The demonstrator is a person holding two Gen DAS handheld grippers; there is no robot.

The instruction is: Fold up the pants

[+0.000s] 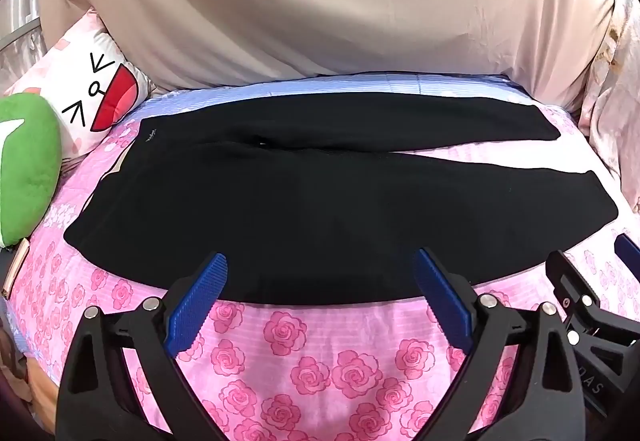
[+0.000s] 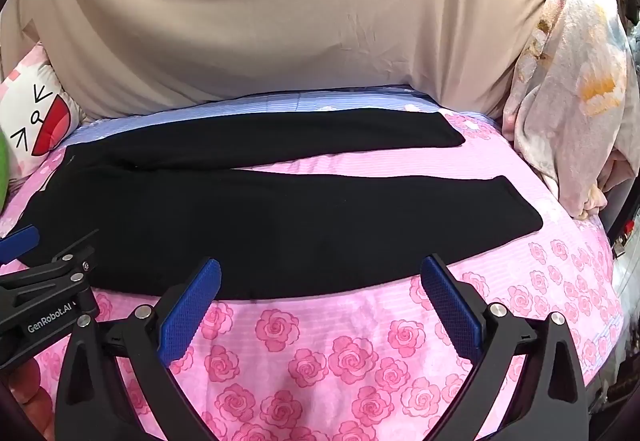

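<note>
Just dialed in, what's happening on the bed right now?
A person holds two grippers over black pants spread flat on the rose-print bedspread, waistband to the left, legs apart running right. The left gripper and right gripper both hover at the near edge of the pants, jaws open, gripping nothing. No fold has been made yet.

Home bedroom, rose-print bedsheet, cartoon-face pillow, green plush
</note>
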